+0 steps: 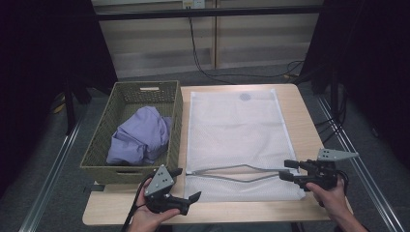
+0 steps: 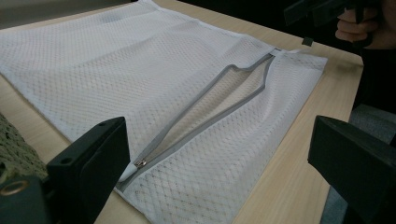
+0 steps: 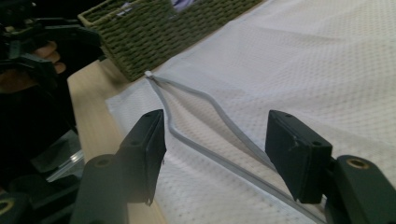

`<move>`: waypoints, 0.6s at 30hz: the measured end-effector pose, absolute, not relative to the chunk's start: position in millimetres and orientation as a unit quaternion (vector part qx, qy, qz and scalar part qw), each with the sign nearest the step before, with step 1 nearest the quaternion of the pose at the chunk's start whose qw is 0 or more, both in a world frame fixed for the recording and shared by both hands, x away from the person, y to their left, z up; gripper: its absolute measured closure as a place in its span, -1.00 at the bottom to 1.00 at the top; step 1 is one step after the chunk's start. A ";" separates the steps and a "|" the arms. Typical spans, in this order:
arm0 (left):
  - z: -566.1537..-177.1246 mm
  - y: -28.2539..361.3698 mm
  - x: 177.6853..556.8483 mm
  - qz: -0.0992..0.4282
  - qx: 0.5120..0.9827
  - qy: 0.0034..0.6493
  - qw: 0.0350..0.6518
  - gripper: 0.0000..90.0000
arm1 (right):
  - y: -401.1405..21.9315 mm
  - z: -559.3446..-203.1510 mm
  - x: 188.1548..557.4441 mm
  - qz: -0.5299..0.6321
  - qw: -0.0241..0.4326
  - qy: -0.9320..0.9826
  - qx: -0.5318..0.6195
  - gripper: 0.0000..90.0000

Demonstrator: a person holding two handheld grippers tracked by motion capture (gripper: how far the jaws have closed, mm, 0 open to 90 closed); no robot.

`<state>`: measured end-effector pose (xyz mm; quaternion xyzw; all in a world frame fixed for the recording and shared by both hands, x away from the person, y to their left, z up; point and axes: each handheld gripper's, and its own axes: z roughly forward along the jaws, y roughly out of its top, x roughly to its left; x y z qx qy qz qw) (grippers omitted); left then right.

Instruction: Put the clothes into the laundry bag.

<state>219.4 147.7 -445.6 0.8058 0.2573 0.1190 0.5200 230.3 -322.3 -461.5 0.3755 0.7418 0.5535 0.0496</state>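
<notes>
Table [image 1: 295, 104]: basket [image 1: 99, 154] beside mesh bag [image 1: 232, 130]

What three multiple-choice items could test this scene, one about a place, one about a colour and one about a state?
1. Where does the lilac cloth lie?
A. in the woven basket
B. on the mesh bag
C. on the floor

2. What colour is the zipper of the mesh bag?
A. red
B. grey
C. green

3. In what state is the zipper?
A. fully closed
B. torn off
C. open, its two sides apart

Right letters: A, the cloth sits inside the basket at the table's left; B, the grey tape stands out against the white mesh; C, a gap shows between the two sides in the left gripper view.
</notes>
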 end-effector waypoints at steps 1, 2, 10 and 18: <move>-446.0 147.4 219.0 0.117 0.804 0.255 0.524 -0.88 | -321.2 -461.2 230.6 0.556 0.049 0.742 0.371 -0.14; -446.0 148.5 219.1 0.117 0.805 0.253 0.523 -0.89 | -320.0 -460.5 230.2 0.557 0.045 0.742 0.371 -0.13; -447.1 150.5 218.5 0.118 0.812 0.255 0.512 -0.90 | -308.2 -458.1 229.6 0.548 0.039 0.758 0.351 -0.12; -446.7 155.2 219.8 0.121 0.806 0.261 0.517 -0.91 | -281.4 -454.4 235.9 0.539 0.028 0.778 0.322 0.01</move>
